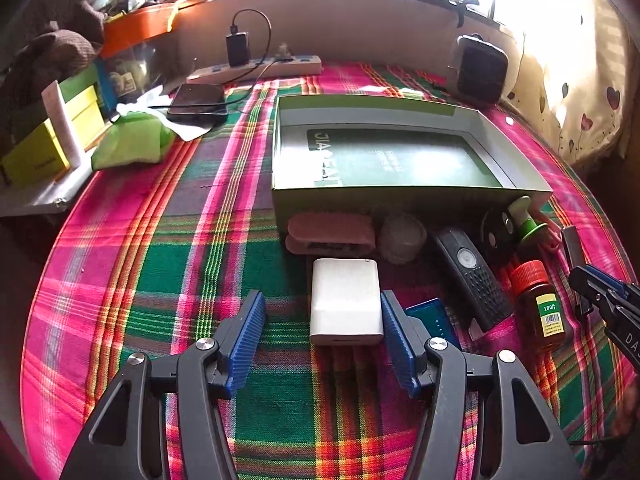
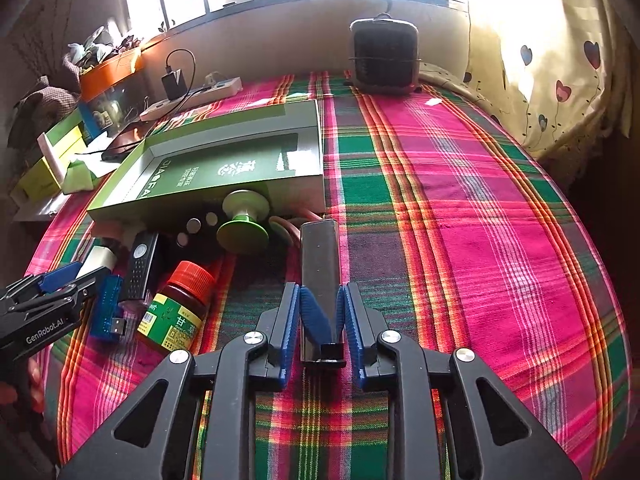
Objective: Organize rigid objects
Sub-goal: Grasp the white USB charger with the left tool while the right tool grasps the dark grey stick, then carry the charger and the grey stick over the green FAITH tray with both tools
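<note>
A green box (image 1: 400, 152) lies open on the plaid cloth; it also shows in the right wrist view (image 2: 224, 160). Small objects lie in front of it. My left gripper (image 1: 322, 312) is open around a white charger block (image 1: 346, 302), which rests on the cloth; the right pad touches its side. My right gripper (image 2: 322, 312) is shut on a dark flat bar (image 2: 320, 264). An amber bottle with a red cap (image 1: 538, 306) lies beside a black remote (image 1: 470, 276), also in the right wrist view (image 2: 178, 308).
A pink case (image 1: 330, 234), a clear round lid (image 1: 402, 238), a green spool (image 2: 244, 220), a blue USB device (image 2: 108, 308) and a black button panel (image 2: 196, 226) lie by the box. A power strip (image 1: 256, 68), phone (image 1: 198, 104) and black speaker (image 2: 384, 56) sit behind.
</note>
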Action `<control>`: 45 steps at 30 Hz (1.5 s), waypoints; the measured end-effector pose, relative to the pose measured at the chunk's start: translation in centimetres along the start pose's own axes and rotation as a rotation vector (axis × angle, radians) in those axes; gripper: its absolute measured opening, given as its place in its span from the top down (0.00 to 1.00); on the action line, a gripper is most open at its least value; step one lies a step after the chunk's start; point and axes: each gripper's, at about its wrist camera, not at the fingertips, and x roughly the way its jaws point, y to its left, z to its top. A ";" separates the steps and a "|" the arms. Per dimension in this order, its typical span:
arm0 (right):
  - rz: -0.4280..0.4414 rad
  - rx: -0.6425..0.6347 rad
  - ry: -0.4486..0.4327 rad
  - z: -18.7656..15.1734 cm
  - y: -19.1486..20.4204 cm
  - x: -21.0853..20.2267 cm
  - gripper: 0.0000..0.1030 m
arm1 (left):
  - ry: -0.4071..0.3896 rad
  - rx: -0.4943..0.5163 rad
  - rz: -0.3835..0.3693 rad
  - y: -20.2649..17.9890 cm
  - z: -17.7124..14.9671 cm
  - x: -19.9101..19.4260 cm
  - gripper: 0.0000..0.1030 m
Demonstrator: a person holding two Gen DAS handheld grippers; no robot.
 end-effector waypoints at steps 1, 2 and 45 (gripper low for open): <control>0.002 0.000 0.000 0.0 -0.1 0.0 0.77 | -0.002 0.001 0.002 0.0 0.0 0.0 0.48; 0.005 0.001 0.000 0.0 -0.1 0.0 0.77 | -0.004 0.004 0.002 0.0 0.1 0.0 0.51; 0.055 -0.018 -0.112 1.8 -0.2 -3.8 0.77 | -0.086 -0.011 -0.064 0.2 2.2 -3.9 0.69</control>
